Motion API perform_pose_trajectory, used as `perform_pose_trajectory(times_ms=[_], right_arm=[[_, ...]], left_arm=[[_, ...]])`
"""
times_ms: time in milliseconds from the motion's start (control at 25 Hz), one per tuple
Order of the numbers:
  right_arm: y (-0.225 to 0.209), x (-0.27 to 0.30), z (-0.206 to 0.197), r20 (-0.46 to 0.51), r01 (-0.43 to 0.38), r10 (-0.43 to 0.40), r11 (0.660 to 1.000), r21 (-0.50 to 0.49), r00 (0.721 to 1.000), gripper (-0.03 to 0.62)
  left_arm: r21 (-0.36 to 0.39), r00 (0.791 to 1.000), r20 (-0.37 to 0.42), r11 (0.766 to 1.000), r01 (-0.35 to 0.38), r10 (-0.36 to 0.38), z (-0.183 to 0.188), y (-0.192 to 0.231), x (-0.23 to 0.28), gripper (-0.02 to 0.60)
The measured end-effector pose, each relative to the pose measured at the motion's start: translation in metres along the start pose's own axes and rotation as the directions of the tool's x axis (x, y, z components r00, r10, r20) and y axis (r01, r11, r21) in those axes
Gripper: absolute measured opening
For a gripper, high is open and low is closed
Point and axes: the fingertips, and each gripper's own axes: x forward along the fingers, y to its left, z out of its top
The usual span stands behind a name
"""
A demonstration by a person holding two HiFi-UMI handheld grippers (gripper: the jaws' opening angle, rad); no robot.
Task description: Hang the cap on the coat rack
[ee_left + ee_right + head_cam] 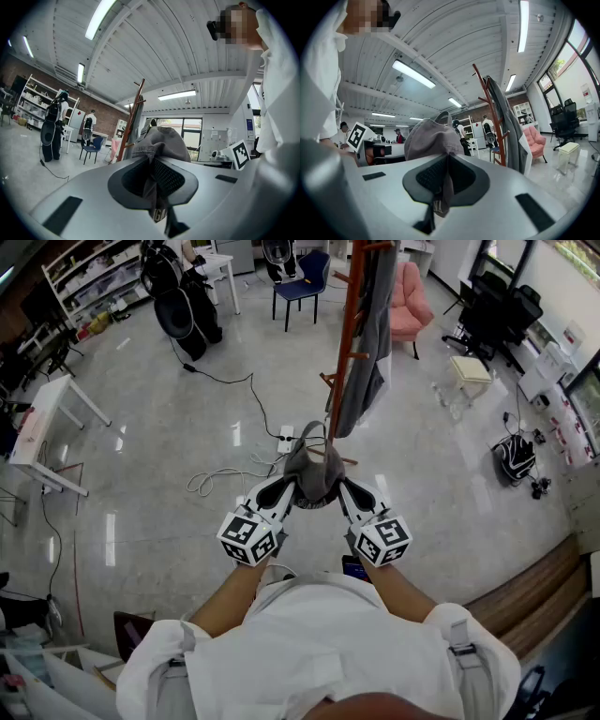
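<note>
The left gripper (281, 489) and right gripper (347, 493) each clamp a side of the cap (312, 465), held between them. The coat rack (349, 343) stands upright at 12 o'clock, near; the right gripper is marginally nearer.

Person wears a white short-sleeved shirt (323, 634). Grey shoulder straps (459, 652) with buckles lie over it.

Left tool (284, 489) and right tool (346, 491) have pale grey-white shells with dark rectangular slots. The jaws are lined in black with a dotted grip texture. Each tool carries a white cube (251, 536) printed with black square markers.
</note>
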Motion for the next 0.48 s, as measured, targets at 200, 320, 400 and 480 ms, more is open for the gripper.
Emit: perform_pose_trajectory(times_ms=[200, 320, 400, 480], right_arm=[[-0.001, -0.015, 0.000, 0.009, -0.003, 0.003, 1.000, -0.001, 1.000, 0.029], [-0.002, -0.017, 0.001, 0.012, -0.005, 0.005, 1.000, 0.000, 1.000, 0.029], [0.000, -0.017, -0.002, 0.013, -0.002, 0.002, 1.000, 0.001, 1.000, 0.029], [0.000, -0.017, -0.004, 0.014, -0.002, 0.001, 1.000, 0.008, 1.000, 0.029]], left_arm=[[-0.006, 1.000, -0.008, 1.000, 0.019, -0.019, -0.005, -0.014, -0.001, 0.044], [-0.014, 1.000, -0.003, 1.000, 0.024, -0.024, -0.004, -0.018, 0.001, 0.044], [-0.006, 1.000, -0.005, 1.000, 0.030, -0.030, -0.005, -0.020, 0.000, 0.044], [-0.002, 0.999, -0.005, 0.999, 0.033, -0.033, -0.007, -0.019, -0.002, 0.044]])
